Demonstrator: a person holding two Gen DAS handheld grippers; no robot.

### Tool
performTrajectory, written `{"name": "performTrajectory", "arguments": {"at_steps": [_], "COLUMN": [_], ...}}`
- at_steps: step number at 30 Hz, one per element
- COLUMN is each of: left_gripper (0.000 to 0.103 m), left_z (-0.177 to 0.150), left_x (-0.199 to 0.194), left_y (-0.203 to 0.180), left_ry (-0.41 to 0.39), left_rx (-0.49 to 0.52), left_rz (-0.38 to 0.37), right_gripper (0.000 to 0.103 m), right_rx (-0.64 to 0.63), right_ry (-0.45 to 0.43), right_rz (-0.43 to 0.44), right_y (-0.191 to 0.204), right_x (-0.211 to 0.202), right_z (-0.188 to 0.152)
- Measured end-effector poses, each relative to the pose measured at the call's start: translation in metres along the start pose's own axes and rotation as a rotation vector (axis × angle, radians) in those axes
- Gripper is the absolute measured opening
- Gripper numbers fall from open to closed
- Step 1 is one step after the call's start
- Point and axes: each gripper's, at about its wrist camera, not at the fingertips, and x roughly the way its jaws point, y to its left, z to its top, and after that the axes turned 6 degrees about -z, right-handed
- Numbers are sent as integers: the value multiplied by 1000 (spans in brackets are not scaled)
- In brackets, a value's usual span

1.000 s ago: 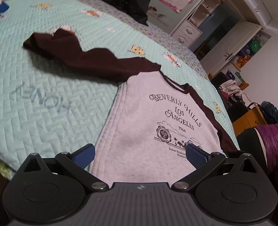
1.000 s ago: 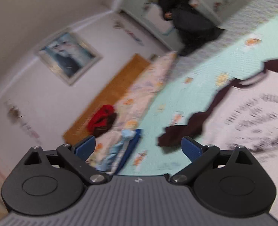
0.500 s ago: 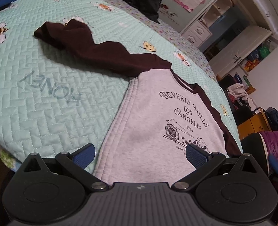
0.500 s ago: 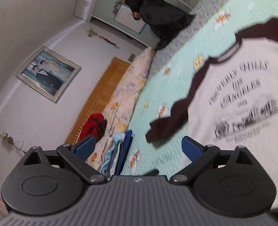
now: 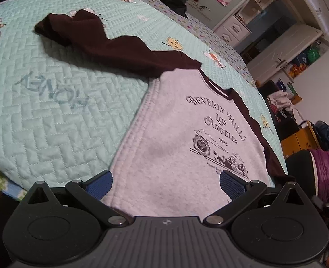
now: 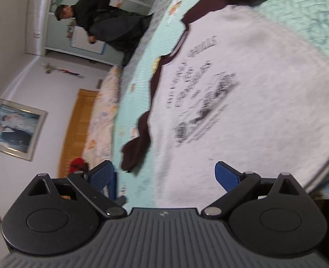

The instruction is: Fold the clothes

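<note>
Garments: one sweatshirt is laid flat, print up, on the quilted bedspread; its grey body is flanked by two dark maroon sleeves.
Near sleeve: one sleeve is stretched away from the body across the quilt, rumpled at the cuff.
Left gripper: fingers are spread wide above the sweatshirt's lower hem, nothing held.
Right gripper: fingers are spread wide over the bed beside the other sleeve, nothing held; the view is blurred.
Surroundings: one person in black is seen at the far bedside, one framed photo on the wall, and white cabinets beyond the bed.
</note>
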Motion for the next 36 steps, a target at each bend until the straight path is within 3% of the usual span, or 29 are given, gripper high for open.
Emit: {"name": "performTrajectory", "arguments": {"at_steps": [13, 20, 26, 28, 30, 31, 32, 34, 36], "left_gripper": [102, 102, 102, 102, 101, 102, 102, 102, 102], "left_z": [-11, -4, 8, 6, 2, 0, -1, -2, -1], "left_x": [13, 20, 47, 67, 89, 98, 93, 85, 76], "left_y": [-10, -2, -24, -18, -6, -1, -3, -7, -9], "left_ry": [54, 51, 30, 72, 135, 161, 154, 149, 150], "left_rx": [48, 13, 85, 80, 61, 54, 63, 71, 71], "left_rz": [26, 37, -39, -36, -11, -2, -8, -12, -10], "right_gripper": [98, 98, 98, 98, 96, 89, 72, 75, 81], "right_rx": [-8, -46, -114, -92, -45, -25, -4, 38, 68], "right_ry": [62, 18, -57, -74, -77, -75, -73, -71, -103], "right_rz": [-91, -140, -160, -126, -153, -165, -177, -198, -147], "right_y": [-29, -37, -28, -34, -51, -59, -67, -83, -88], "right_x": [26, 13, 10, 11, 14, 10, 6, -2, -21], "right_z": [-6, 1, 17, 23, 30, 32, 34, 38, 41]}}
